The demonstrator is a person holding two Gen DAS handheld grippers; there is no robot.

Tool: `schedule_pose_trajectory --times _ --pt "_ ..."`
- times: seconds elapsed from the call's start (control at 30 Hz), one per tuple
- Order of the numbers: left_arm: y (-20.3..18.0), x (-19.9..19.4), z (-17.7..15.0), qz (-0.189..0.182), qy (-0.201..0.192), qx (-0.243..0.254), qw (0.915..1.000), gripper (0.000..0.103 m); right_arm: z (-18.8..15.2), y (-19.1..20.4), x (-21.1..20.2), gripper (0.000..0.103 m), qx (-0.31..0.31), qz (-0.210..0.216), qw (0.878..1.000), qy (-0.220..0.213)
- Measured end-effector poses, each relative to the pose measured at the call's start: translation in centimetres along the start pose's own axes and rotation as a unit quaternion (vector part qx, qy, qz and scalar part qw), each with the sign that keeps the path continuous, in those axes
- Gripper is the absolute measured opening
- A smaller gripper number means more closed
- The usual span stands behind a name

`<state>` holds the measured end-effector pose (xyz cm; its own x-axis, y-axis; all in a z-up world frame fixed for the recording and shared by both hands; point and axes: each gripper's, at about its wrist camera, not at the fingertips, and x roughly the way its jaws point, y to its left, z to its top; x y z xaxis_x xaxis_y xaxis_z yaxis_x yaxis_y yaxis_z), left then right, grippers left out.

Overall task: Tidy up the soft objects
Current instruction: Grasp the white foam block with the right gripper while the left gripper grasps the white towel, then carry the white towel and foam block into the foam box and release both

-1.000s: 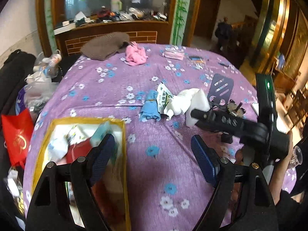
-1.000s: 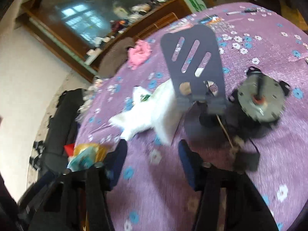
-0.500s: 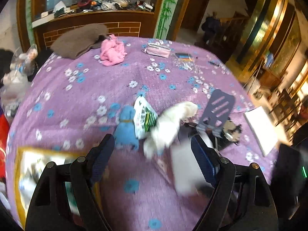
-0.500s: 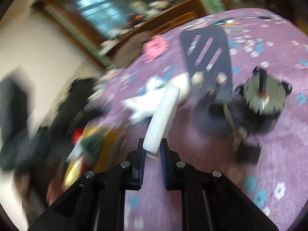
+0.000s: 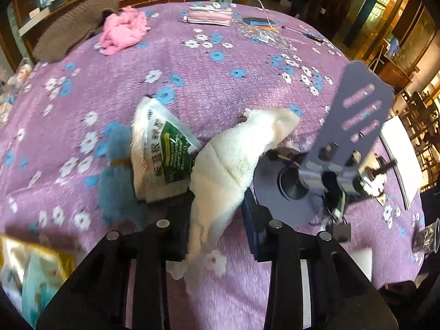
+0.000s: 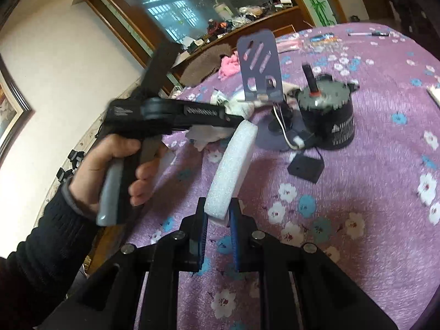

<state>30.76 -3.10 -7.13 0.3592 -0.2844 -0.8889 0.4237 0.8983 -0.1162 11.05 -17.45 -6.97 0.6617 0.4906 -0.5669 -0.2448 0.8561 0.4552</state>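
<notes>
A white plush cloth lies on the purple flowered tablecloth. My left gripper points steeply down over it, and its jaws are closing with the cloth's lower end pinched between the blue pads. To its left lie a white packet with green print and a blue plush piece. My right gripper is shut on the lower end of a white foam strip, which sticks up and away above the cloth. A hand holds the left gripper's handle in the right wrist view.
A grey slotted stand on a round base and a black motor stand just right of the cloth. A pink fluffy piece and a brown knit lie at the far edge. A yellow-rimmed bag sits at the near left.
My left gripper moved from above the yellow-rimmed bag to the white plush cloth and its jaws closed on it. My right gripper shut on the foam strip and carried it left.
</notes>
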Motion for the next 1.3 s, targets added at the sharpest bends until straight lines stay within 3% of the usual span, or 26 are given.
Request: schedule_pose_trajectory --times 0.2,0.43,0.5,0.73,0.87,0.93,1.03,1.17,1.3 --pt "1.4 -4.3 -5.0 -0.018 -0.002 -0.054 0.9984 0.029 0.0 -0.4 -0.4 0.013 0.011 0.011 1.000 0.000" --pt "2.3 -8.8 -12.4 -0.022 -0.036 -0.109 0.9932 0.029 0.3 -0.5 0.0 0.013 0.009 0.010 1.000 0.005" --pt "2.4 -9.0 -13.3 -0.004 -0.036 -0.114 0.9928 0.029 0.4 -0.6 0.2 0.013 0.009 0.013 1.000 0.008" --pt "2.2 -10.6 -14.7 -0.026 -0.057 -0.140 0.9882 0.029 0.7 -0.5 0.4 0.013 -0.001 0.035 0.999 0.008" --pt "4.0 -14.0 -16.5 -0.047 -0.095 -0.172 0.9794 0.029 0.6 0.2 0.8 0.013 -0.018 0.045 0.999 0.014" --pt "5.1 -15.8 -18.1 -0.038 -0.101 -0.187 0.9764 0.029 0.5 0.8 1.0 0.013 -0.031 0.048 0.998 0.017" --pt "8.4 -19.1 -19.9 -0.021 -0.105 -0.219 0.9697 0.029 0.5 2.9 0.6 0.013 -0.046 0.058 0.997 0.010" --pt "12.3 -23.6 -21.9 0.011 -0.146 -0.244 0.9586 0.029 1.2 8.8 0.2 0.013 -0.066 0.128 0.990 0.004" --pt "15.5 -24.1 -23.4 0.048 -0.161 -0.256 0.9519 0.029 2.2 14.9 2.8 0.013 -0.110 0.164 0.980 0.033"
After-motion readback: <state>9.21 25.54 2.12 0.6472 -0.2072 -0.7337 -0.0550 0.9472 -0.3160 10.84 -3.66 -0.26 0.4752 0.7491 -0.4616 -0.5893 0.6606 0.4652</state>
